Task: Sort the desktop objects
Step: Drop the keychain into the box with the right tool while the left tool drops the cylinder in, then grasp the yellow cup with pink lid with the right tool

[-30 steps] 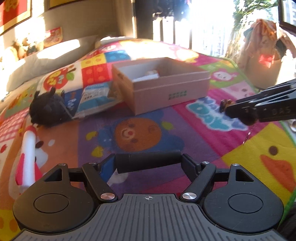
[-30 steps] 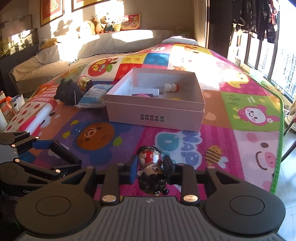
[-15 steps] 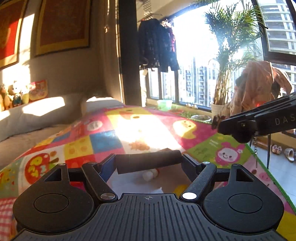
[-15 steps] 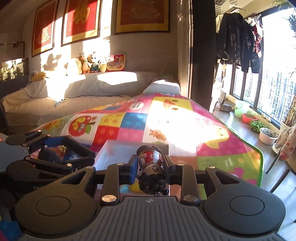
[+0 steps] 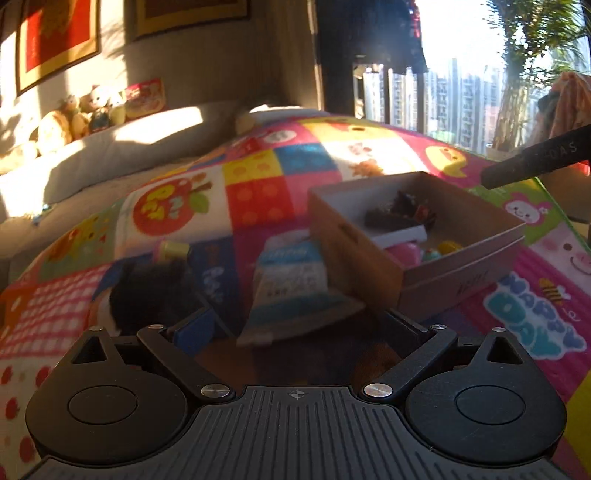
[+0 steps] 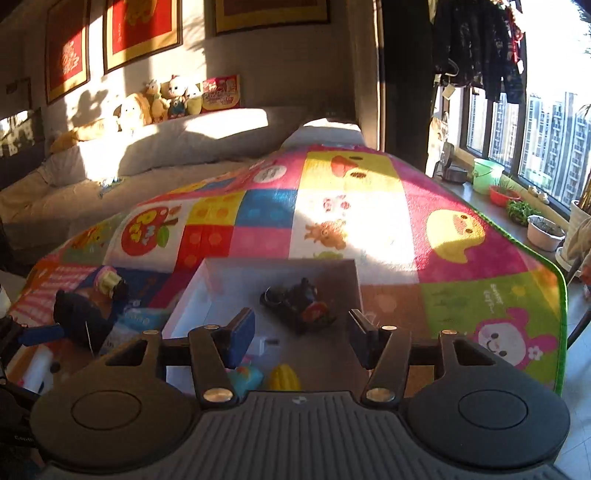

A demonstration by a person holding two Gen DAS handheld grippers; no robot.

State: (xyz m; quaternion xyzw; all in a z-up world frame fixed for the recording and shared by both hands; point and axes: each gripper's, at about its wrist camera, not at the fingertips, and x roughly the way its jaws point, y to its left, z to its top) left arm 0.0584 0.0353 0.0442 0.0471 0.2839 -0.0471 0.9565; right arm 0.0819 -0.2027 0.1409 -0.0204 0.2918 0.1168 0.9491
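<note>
Strong low sunlight comes in from the windows (image 6: 546, 122) on the right and makes bright patches and long shadows in the room. Behind the glass stand tall apartment buildings (image 6: 557, 136). Dark clothes (image 6: 476, 40) hang in front of the windows, and on the sill are a green bucket (image 6: 487, 173) and some plant pots (image 6: 545, 232). The beige wall (image 6: 288, 74) carries red pictures in golden frames (image 6: 142, 29). Under them is a light sofa (image 6: 155, 147) with plush toys (image 6: 155, 101) along its back. A colourful cartoon play mat (image 6: 369, 221) covers the surface in front. A palm plant (image 5: 528, 66) stands near the glass.
</note>
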